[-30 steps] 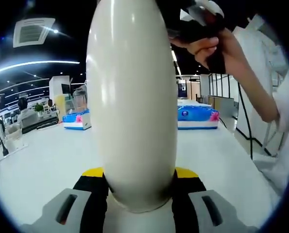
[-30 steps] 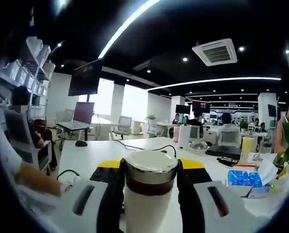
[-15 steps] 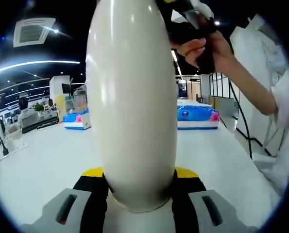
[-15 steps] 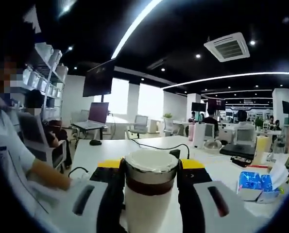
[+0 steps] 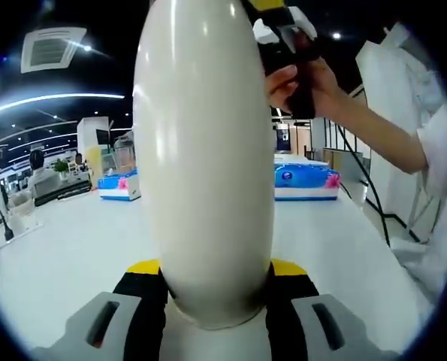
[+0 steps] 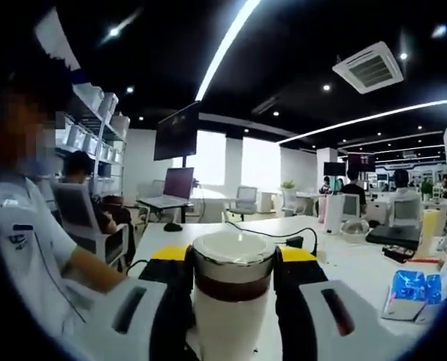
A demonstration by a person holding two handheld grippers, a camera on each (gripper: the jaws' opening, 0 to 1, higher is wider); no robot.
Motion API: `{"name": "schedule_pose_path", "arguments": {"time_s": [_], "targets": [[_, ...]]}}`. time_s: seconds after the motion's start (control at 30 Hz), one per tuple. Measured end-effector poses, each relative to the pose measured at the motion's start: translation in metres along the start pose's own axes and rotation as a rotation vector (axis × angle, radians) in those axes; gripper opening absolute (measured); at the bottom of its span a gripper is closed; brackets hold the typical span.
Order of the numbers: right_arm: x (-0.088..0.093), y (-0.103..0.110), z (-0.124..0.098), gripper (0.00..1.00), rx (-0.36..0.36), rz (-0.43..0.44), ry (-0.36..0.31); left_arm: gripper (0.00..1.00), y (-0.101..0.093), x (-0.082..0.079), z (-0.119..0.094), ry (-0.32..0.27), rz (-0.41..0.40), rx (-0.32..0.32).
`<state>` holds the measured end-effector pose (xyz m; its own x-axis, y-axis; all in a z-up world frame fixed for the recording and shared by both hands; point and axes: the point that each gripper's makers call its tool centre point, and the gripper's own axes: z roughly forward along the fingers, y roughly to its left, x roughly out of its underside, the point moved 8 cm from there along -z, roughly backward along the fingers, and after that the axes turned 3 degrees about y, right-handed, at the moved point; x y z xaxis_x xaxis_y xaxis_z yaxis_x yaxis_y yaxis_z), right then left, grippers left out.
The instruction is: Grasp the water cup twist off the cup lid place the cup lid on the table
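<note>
1. Left gripper (image 5: 208,297): jaws clamped on the body of the water cup (image 5: 204,158), a cream-white cup that runs up the middle of the left gripper view from bottom centre to the top edge. The cup is held off the table (image 5: 73,241).

2. Right gripper (image 6: 233,274): jaws closed on the cup lid (image 6: 233,259), bottom centre of the right gripper view. The lid has a pale top, a metal rim and a dark band beneath it. In the left gripper view the same tool shows at upper right, at the top of the cup, held by the person's hand (image 5: 313,83).

3. Step in hand, as I judge it: the twist-off. Both grasps are made; I cannot tell whether the lid is already free of the threads or not.

4. Next move calls for: the cup held steady while the lid turns about the cup's long axis, then a straight lift clear, then a carry down to bare tabletop.

5. Open room: wide white tabletop at lower left and lower right of the left gripper view. That looks like the easiest landing spot.

6. Edges and clutter: blue packets (image 5: 306,180) lie at centre right behind the cup, another blue packet (image 6: 415,289) at lower right of the right gripper view, and a black cable (image 6: 272,235) behind the lid. The table's far edge is well beyond.

7. The person's white sleeve (image 5: 433,143) sits at the right edge, close to the carry path.
</note>
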<state>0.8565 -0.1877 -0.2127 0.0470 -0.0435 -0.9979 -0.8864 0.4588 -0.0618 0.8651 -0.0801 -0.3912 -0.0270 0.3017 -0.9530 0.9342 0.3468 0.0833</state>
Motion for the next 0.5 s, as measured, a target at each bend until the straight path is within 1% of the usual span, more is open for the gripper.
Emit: {"name": "schedule_pose_path", "arguments": {"time_s": [0.03, 0.1, 0.23, 0.37, 0.4, 0.5], "targets": [[-0.001, -0.001, 0.000, 0.44, -0.019, -0.005, 0.016, 0.52, 0.000, 0.000, 0.000, 0.000, 0.000, 0.000], [-0.002, -0.002, 0.001, 0.44, -0.044, -0.008, 0.028, 0.52, 0.000, 0.000, 0.000, 0.000, 0.000, -0.001], [-0.002, -0.007, 0.003, 0.45, -0.102, 0.009, 0.035, 0.52, 0.000, 0.000, 0.000, 0.000, 0.001, -0.001], [0.000, -0.011, 0.004, 0.45, -0.134, 0.026, 0.022, 0.52, 0.001, 0.000, 0.000, 0.000, -0.001, -0.001], [0.001, -0.012, 0.003, 0.45, -0.152, 0.036, 0.010, 0.52, 0.001, 0.000, 0.000, 0.000, -0.001, -0.001], [0.003, -0.012, 0.002, 0.45, -0.159, 0.045, -0.001, 0.52, 0.001, 0.000, 0.000, 0.001, -0.002, 0.000]]}}
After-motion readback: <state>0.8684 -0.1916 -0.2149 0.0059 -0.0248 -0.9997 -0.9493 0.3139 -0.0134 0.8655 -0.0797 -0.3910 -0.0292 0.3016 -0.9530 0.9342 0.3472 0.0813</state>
